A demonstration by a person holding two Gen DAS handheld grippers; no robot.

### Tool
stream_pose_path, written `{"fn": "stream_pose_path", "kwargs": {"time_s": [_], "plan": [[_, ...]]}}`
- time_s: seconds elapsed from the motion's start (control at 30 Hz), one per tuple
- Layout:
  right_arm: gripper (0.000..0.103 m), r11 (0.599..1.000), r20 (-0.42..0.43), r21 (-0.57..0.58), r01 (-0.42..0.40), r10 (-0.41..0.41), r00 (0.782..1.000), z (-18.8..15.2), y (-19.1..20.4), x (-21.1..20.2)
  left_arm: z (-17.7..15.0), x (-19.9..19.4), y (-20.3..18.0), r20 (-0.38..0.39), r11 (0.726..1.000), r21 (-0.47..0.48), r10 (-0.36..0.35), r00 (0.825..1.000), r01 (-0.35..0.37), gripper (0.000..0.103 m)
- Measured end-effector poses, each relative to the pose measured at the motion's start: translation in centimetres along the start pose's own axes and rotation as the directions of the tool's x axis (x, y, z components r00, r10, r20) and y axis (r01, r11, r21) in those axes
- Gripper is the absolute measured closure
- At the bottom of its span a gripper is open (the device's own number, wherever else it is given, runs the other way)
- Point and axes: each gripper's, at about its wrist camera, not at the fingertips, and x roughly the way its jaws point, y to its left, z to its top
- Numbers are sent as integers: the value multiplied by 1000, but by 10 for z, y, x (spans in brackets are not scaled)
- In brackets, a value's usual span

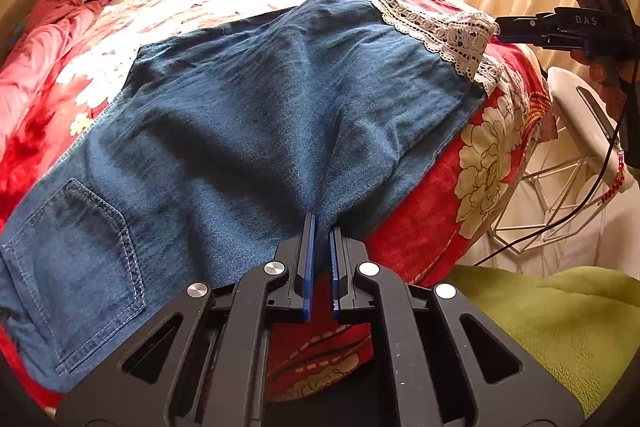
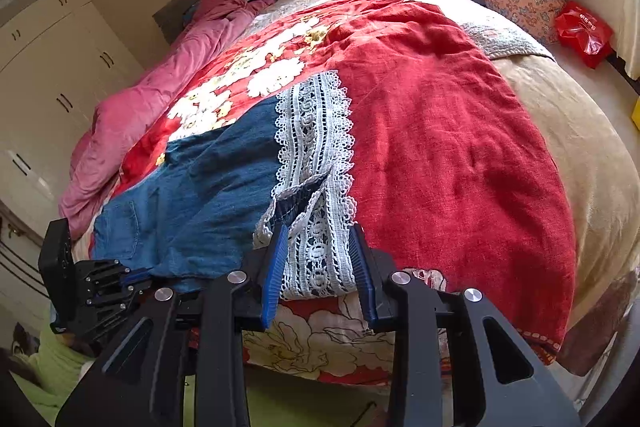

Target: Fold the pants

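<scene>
Blue pants [image 1: 248, 115] lie flat on red bed cover [image 2: 440, 131], long way running left to right. Left gripper [image 1: 321, 227] pinches near edge at middle. Right gripper [image 2: 318, 247] wide, around lace cuff [image 2: 316, 155], nearer that end.

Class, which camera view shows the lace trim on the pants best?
The right wrist view: the lace trim runs full length up the frame, between the open right gripper fingers. The left wrist view shows it small, foreshortened along the pants far edge.
</scene>
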Motion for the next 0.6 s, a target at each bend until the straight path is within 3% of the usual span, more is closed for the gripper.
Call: {"fn": "stream_pose_path", "kwargs": {"time_s": [0.07, 0.13, 0.17, 0.3, 0.37, 0.43, 0.47, 0.5, 0.53, 0.6], "plan": [[72, 999, 19, 42, -10, 9, 1000, 1, -5, -3, 1, -1, 0, 8, 1000, -8, -1, 1000, 1, 102], [64, 999, 19, 48, -13, 12, 1000, 2, -6, -4, 3, -3, -3, 27, 1000, -7, -11, 1000, 11, 102], [59, 999, 6, 33, -18, 18, 1000, 1, -3, -2, 3, -4, -5, 33, 1000, 3, -14, 999, 14, 102], [58, 999, -52, -39, -25, 23, 998, -7, 12, 11, 4, 1, -7, 18, 1000, 4, -8, 1000, 7, 102], [50, 999, -67, -49, -3, 0, 998, -9, 14, 19, 4, 1, -6, 17, 1000, -2, -11, 1000, 11, 102], [50, 999, -77, -54, 5, -9, 997, -10, 15, 27, 4, 1, -6, 20, 1000, -3, -11, 1000, 11, 102], [53, 998, -79, -67, 15, -20, 997, -11, 17, 31, 4, 2, -6, 20, 1000, -3, -10, 1000, 10, 102], [71, 995, -77, -88, 39, -46, 996, -11, 18, 33, 3, 3, -6, 20, 1000, -3, -9, 1000, 9, 102], [82, 993, -81, -108, 52, -61, 995, -12, 18, 36, 4, 4, -5, 19, 1000, -5, -10, 1000, 10, 102], [86, 993, -76, -111, 50, -58, 995, -12, 18, 33, 3, 4, -5, 19, 1000, -8, -14, 1000, 14, 102]]}}
